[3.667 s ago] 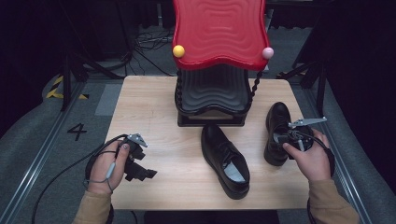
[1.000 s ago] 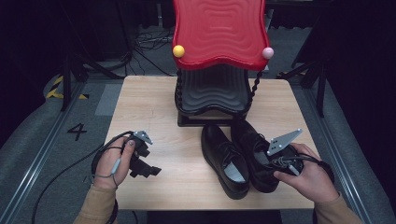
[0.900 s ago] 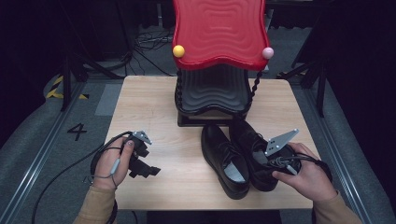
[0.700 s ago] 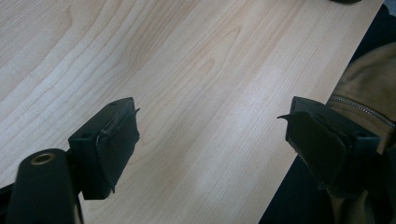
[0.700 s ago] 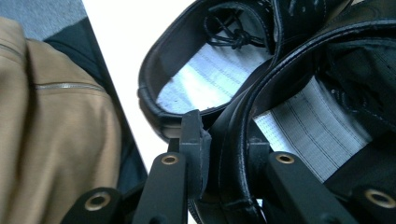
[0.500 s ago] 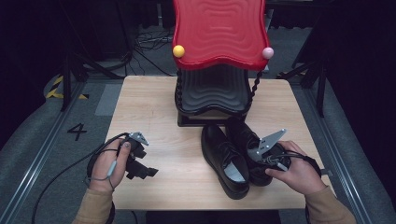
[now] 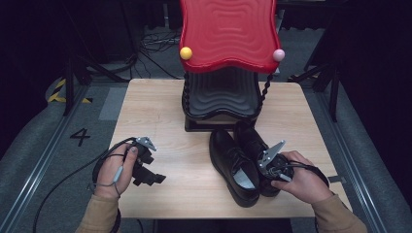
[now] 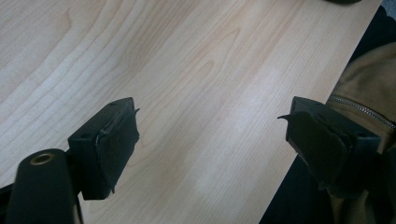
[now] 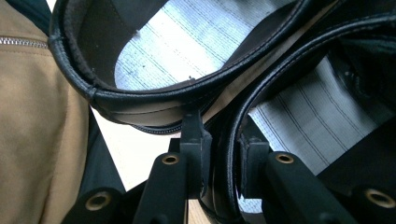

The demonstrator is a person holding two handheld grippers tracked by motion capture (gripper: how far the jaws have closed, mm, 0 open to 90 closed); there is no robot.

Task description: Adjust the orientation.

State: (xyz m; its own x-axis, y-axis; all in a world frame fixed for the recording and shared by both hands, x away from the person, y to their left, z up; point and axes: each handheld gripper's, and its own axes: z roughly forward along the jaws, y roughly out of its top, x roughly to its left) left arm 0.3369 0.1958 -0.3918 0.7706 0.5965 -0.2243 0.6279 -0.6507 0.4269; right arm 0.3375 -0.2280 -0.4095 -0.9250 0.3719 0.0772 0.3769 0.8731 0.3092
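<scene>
My table [image 7: 160,121] and what stands at its back
A red wavy-topped stand [image 7: 227,34] rises at the far edge; a yellow ball [image 7: 185,53] and pink ball [image 7: 278,55] sit at its corners, black ribbed shelves [image 7: 221,94] beneath.

The high view looks forward and down over the whole table [image 7: 160,102] from its near edge. Both gripper views sit close above that edge, sharing its wood [image 8: 187,70].

2 black shoes [image 7: 238,167] with grey striped insoles; red wavy rack [image 7: 227,34]; pale woodgrain table [image 7: 150,111].
</scene>
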